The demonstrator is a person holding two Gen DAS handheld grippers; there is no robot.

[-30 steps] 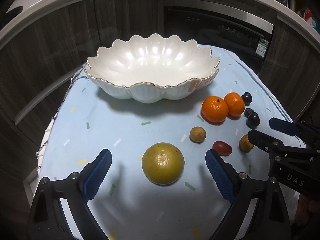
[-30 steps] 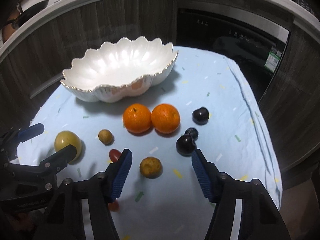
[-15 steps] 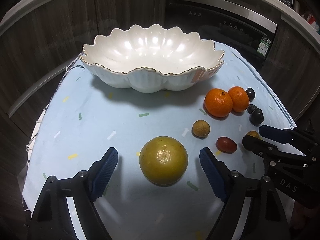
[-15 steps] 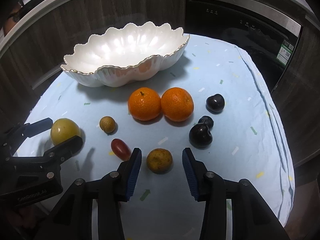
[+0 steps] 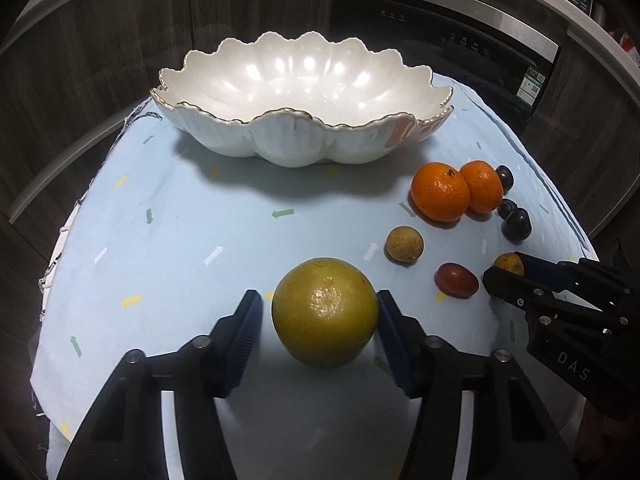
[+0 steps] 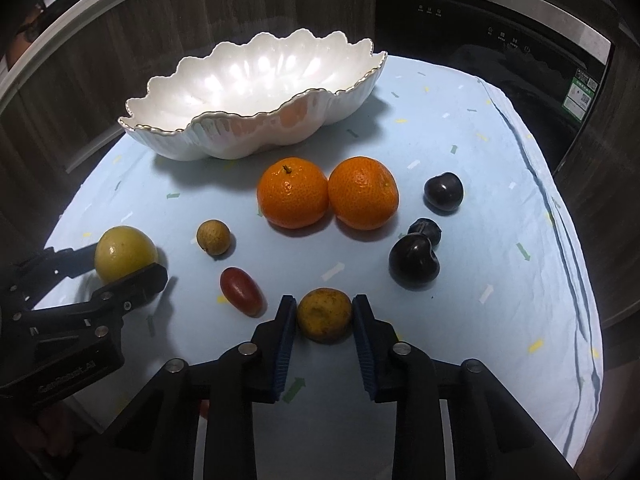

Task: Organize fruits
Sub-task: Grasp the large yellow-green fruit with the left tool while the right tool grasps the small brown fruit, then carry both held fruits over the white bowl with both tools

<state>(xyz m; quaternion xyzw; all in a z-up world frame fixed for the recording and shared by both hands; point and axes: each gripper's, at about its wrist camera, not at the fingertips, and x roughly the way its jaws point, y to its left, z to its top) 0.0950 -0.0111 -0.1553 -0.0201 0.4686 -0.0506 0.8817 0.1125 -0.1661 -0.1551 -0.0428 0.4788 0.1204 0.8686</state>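
Note:
A white scalloped bowl (image 5: 304, 80) stands empty at the back of the blue cloth; it also shows in the right wrist view (image 6: 256, 80). My left gripper (image 5: 320, 316) straddles a large yellow-green fruit (image 5: 325, 312); the right pad touches it, a small gap remains on the left. My right gripper (image 6: 324, 316) has both pads against a small yellow-brown fruit (image 6: 324, 314) on the cloth. Two oranges (image 6: 292, 192) (image 6: 363, 192), three dark plums (image 6: 414, 262), a red grape tomato (image 6: 242, 291) and a tan longan (image 6: 213, 237) lie loose.
The table's edges curve off near both sides under the blue cloth (image 5: 180, 240). Dark wood cabinets and a black appliance (image 6: 480, 40) stand behind the table. Each gripper shows in the other's view, close beside it.
Both grippers moved forward and down onto their fruits and their jaws narrowed. The right pads closed against the small yellow-brown fruit; the left pads closed in around the large fruit.

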